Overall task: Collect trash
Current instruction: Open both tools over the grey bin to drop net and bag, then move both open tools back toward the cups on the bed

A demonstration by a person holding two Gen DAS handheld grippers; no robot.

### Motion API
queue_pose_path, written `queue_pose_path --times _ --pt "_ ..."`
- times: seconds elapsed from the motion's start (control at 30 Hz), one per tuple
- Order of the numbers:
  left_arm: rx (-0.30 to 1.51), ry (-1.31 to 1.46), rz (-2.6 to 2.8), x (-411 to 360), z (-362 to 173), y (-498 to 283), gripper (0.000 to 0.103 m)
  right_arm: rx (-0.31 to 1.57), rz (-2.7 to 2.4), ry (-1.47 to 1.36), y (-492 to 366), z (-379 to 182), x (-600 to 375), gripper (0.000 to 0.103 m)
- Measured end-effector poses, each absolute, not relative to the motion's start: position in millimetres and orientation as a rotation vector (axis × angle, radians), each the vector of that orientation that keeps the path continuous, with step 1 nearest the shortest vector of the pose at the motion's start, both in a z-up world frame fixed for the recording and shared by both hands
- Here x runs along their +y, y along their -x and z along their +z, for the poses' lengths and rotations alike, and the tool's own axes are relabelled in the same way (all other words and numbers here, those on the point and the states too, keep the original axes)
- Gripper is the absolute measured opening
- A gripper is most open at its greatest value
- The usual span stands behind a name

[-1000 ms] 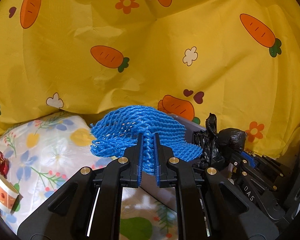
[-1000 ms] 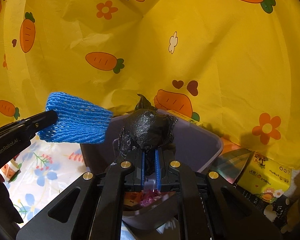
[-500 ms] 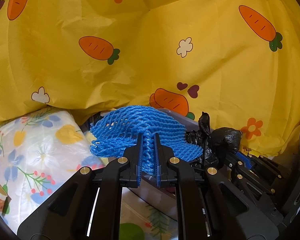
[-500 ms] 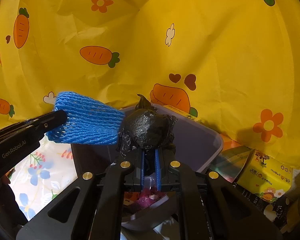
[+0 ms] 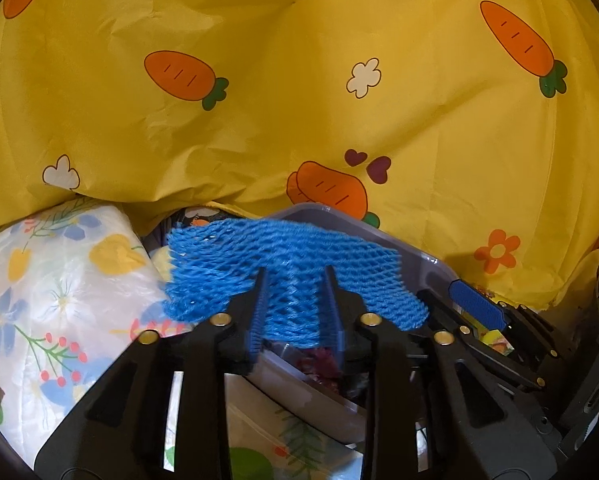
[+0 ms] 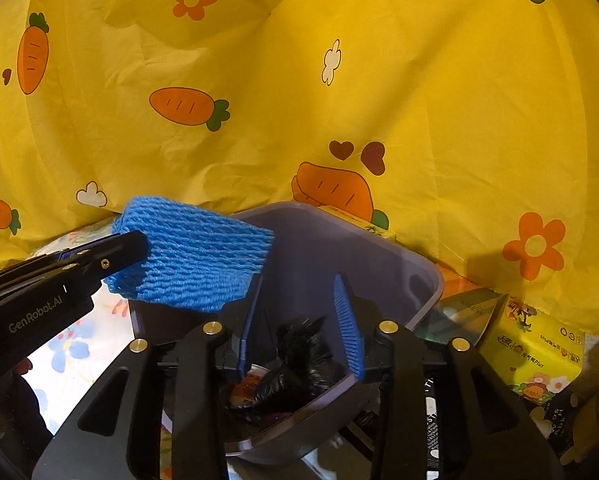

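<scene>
A blue foam net lies between the pads of my left gripper, whose jaws are opening. The net sits loosely in the widened gap, above the near left corner of a grey bin. My right gripper hovers over the bin with its jaws opening and nothing between them. A crumpled black plastic bag lies inside the bin below it, on other rubbish. The right wrist view shows the left gripper coming in from the left with the net at its tip.
A yellow carrot-print cloth hangs close behind the bin. A yellow tissue pack lies right of the bin. Floral-print bedding fills the left. A paper cup lies in the bin.
Both grippers have spread their jaws. The black bag left the right gripper and dropped into the bin. The left gripper moved closer over the bin, the net still between its pads.
</scene>
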State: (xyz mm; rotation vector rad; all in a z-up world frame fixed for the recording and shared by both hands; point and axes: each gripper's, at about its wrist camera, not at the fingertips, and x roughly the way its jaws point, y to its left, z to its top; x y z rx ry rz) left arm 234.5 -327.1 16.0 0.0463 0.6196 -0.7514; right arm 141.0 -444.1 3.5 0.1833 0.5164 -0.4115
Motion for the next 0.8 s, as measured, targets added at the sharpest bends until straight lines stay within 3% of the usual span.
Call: queue_pose_path --times 0.07,0.2,0.57,0.8 --pt "0.609 -0.026 -0.737 -322 15 -235 0.061 0.518 -0.419 -0.180 -141 2 -445 0.049" --pt "0.605 -0.013 -0.714 -315 15 -236 0.072 0.515 -0.436 -0.175 -141 1 -445 0.063" --pt "0.588 0.005 -0.664 -293 18 -230 0.085 0.499 -0.446 -0.177 -137 3 -443 0.080" --pt "0.564 0.019 -0.631 -270 23 -222 0.088 0.487 -0.438 -0.173 -132 6 -434 0.084"
